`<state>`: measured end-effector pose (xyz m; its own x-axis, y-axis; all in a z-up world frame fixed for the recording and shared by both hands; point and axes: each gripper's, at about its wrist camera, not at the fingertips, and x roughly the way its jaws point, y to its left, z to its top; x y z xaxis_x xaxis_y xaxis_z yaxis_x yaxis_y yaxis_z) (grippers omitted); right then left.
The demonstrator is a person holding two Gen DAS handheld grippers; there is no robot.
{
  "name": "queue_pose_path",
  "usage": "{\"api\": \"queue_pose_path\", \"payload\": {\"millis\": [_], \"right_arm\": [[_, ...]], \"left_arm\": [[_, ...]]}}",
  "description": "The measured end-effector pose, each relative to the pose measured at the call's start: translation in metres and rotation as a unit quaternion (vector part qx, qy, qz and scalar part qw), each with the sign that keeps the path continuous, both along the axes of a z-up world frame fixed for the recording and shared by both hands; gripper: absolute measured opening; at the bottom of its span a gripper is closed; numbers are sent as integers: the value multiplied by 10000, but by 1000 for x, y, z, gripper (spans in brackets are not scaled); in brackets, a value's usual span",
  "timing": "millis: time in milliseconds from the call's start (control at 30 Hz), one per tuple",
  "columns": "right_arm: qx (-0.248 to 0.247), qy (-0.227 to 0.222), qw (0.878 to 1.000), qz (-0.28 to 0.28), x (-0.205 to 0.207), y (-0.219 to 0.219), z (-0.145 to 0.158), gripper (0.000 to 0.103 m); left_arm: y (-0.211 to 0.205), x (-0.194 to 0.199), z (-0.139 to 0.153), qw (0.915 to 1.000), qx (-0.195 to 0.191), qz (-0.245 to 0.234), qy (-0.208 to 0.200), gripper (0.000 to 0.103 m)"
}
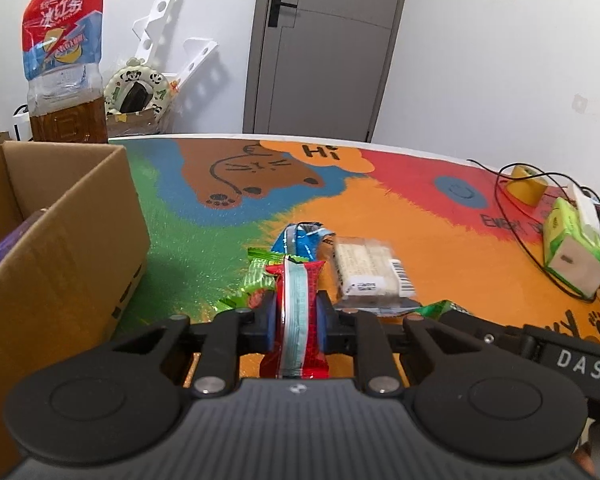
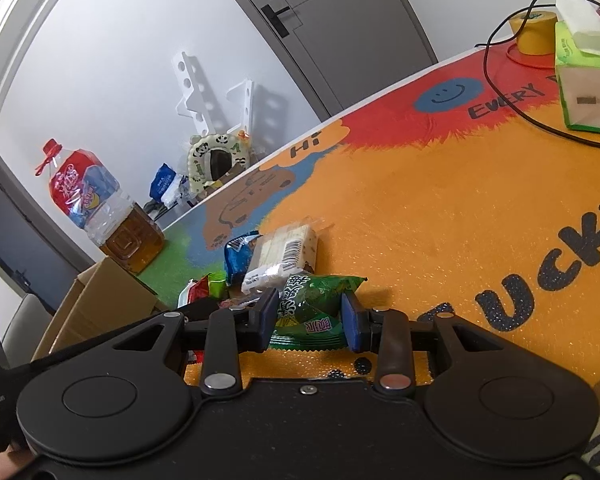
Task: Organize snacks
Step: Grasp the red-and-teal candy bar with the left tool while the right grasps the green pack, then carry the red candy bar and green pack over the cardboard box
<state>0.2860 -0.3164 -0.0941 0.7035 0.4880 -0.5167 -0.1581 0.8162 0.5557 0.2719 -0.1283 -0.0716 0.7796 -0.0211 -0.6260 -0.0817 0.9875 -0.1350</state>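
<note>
Two grippers, each clenched on one snack from the small pile on the colourful table mat (image 1: 400,208).

The left gripper (image 1: 296,322) grips a red packet with a pale blue stripe (image 1: 296,300) between its blue pads; the right gripper (image 2: 310,320) clamps a green packet (image 2: 316,304). Both point slightly downward at the pile. Three more snacks lie just beyond: a blue packet (image 1: 300,242), a clear-wrapped pale bar pack (image 1: 370,270) and a bright green wrapper (image 1: 256,276), all touching or overlapping. One open cardboard box (image 1: 72,240) stands near left, with one large tea bottle (image 1: 62,56) behind it. Far right sit one tissue pack (image 1: 572,250), one yellow tape roll (image 1: 526,184) and black cables (image 1: 516,232).
</note>
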Motion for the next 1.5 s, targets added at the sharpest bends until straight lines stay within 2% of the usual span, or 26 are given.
{"api": "queue_pose_path", "payload": {"millis": [267, 700, 1500], "right_arm": [[115, -252, 9996, 74, -11, 2, 18, 35], [325, -692, 9961, 441, -26, 26, 50, 34], [224, -1069, 9885, 1045, -44, 94, 89, 34]], "left_arm": [[2, -23, 24, 9997, -74, 15, -219, 18], [28, -59, 62, 9977, -116, 308, -595, 18], [115, -104, 84, 9902, -351, 1062, -840, 19]]}}
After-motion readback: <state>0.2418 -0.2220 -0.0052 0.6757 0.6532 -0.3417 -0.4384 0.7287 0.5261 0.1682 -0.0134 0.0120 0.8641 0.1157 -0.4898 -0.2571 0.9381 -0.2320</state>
